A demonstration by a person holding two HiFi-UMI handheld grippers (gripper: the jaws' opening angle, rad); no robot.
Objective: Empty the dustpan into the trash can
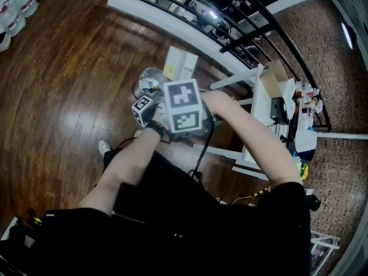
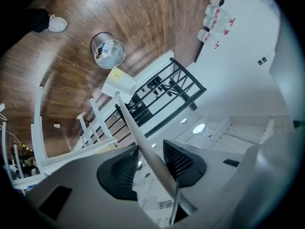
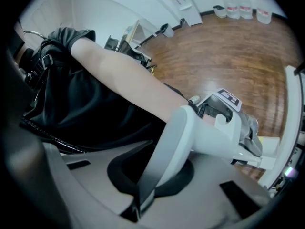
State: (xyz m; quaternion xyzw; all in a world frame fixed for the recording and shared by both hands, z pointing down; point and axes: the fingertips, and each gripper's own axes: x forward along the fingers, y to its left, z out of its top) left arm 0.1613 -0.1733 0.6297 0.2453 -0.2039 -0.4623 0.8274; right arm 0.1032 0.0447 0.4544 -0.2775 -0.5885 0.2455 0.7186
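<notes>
A white long-handled dustpan has its pan (image 1: 179, 65) hanging just right of a round silver trash can (image 1: 148, 83) on the wood floor. Seen from the left gripper view, the pan (image 2: 118, 83) sits beside the can (image 2: 107, 51), which holds some scraps. The thin handle (image 2: 143, 142) runs back between the pads of my left gripper (image 2: 150, 148); a gap shows on the left side, so the jaws stand open around it. My right gripper (image 3: 157, 170) is shut on the thick upper grip of the handle (image 3: 183, 128). In the head view both marker cubes hide the jaws.
A black railing (image 1: 230, 16) curves along the far side. A white table (image 1: 261, 105) with clutter stands at the right, and white frame bars (image 1: 230, 83) reach toward the pan. Water jugs (image 1: 17, 10) line the far left. The person's shoe (image 1: 104, 148) is on the floor.
</notes>
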